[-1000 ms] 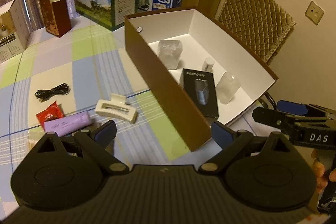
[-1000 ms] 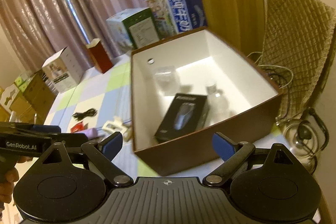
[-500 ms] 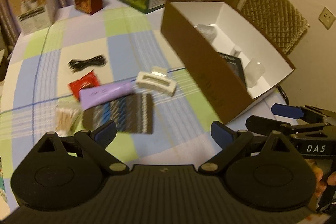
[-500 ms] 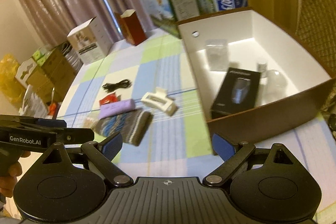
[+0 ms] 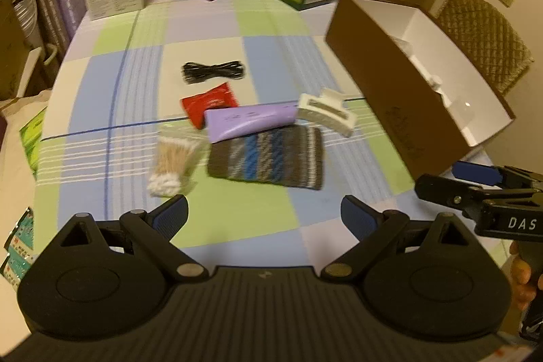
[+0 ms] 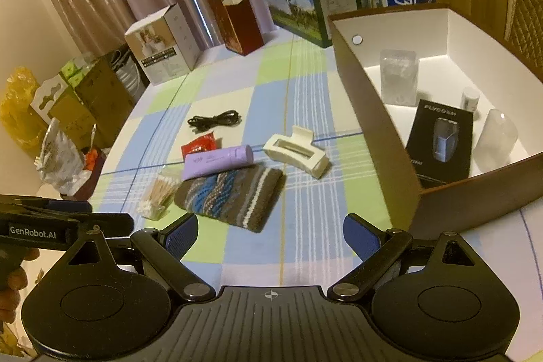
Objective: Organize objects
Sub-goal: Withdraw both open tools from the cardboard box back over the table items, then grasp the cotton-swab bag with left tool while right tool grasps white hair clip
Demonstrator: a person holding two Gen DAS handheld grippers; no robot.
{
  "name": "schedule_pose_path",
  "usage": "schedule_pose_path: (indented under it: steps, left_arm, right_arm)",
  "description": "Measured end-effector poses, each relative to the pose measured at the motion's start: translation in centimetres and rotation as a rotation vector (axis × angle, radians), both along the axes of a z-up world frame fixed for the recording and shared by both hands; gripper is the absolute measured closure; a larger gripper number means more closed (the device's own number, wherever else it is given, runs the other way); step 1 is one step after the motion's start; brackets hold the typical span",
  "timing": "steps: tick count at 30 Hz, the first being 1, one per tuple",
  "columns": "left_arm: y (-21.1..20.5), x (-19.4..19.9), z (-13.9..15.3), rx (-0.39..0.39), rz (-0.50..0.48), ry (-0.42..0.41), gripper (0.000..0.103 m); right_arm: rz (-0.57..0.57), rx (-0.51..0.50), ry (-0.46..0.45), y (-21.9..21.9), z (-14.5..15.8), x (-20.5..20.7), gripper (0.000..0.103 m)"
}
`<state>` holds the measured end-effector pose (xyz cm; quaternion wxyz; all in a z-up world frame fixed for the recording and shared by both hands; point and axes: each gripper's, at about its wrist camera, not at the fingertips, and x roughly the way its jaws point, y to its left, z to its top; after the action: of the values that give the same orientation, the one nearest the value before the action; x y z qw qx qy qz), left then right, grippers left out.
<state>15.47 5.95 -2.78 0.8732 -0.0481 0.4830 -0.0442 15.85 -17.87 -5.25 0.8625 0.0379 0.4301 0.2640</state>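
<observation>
Both grippers, the left gripper (image 5: 264, 213) and the right gripper (image 6: 270, 231), hover with jaws apart and empty above the checked tablecloth (image 6: 237, 83). The loose items cluster together, presumably awaiting sorting: a striped knitted pouch (image 6: 230, 195), a lilac plastic tube (image 6: 219, 161) resting against its far edge, a cream plastic hair claw (image 6: 296, 152), a red foil sachet (image 6: 199, 145) and a coiled black cable (image 6: 213, 120). The brown cardboard box with white lining (image 6: 370, 111) stands open at the right, already holding a black product carton (image 6: 441, 141), so it likely serves as the destination.
</observation>
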Motion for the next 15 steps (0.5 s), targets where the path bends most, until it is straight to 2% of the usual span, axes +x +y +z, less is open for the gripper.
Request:
schedule_pose_path:
  steps: [9, 15]
  left_arm:
    - [3.8, 0.5, -1.9, 0.020, 0.078, 0.034, 0.008]
    - [5.5, 1.1, -3.1, 0.047, 0.099, 0.027, 0.009]
  right_arm:
    - [0.019, -0.034, 0.008, 2.3, -1.3, 1.0, 0.013]
    - [0.027, -0.065, -0.005, 3.8, -2.2, 2.5, 0.013]
